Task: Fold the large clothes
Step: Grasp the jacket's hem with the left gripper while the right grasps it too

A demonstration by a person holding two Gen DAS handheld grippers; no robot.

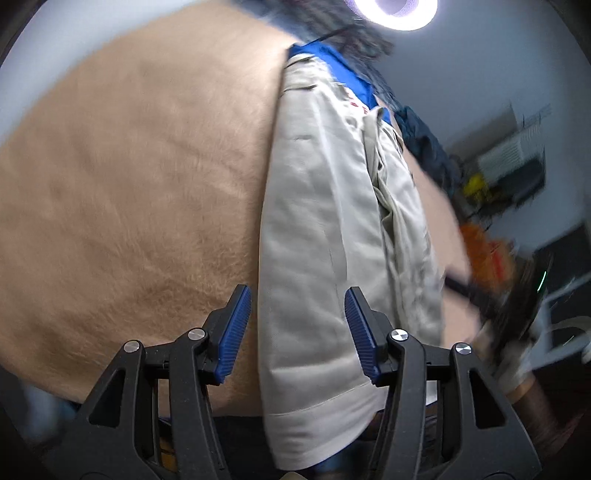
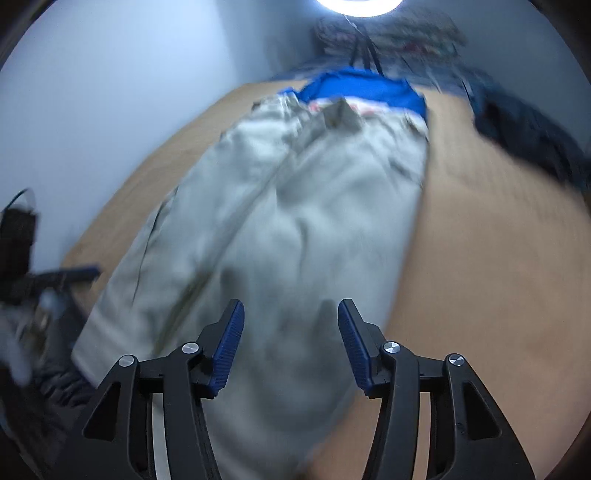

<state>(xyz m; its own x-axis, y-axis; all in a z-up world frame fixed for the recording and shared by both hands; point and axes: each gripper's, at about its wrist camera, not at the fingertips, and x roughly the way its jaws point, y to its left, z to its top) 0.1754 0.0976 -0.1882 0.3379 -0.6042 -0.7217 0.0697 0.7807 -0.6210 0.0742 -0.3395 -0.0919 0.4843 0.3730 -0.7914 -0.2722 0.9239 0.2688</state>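
Observation:
Light beige trousers (image 1: 325, 229) lie lengthwise on a tan fuzzy surface (image 1: 129, 184), legs folded together, hem end near me. My left gripper (image 1: 297, 295) is open and empty just above the hem end. In the right wrist view the same trousers (image 2: 295, 221) stretch away, blurred by motion, and my right gripper (image 2: 291, 308) is open and empty above their near end. A blue garment (image 1: 343, 74) lies at the trousers' far end; it also shows in the right wrist view (image 2: 365, 90).
A dark navy garment (image 1: 424, 147) lies at the surface's far right, also in the right wrist view (image 2: 524, 133). A ring light (image 1: 391, 11) shines overhead. Cluttered shelves and an orange object (image 1: 484, 251) stand to the right. White walls surround.

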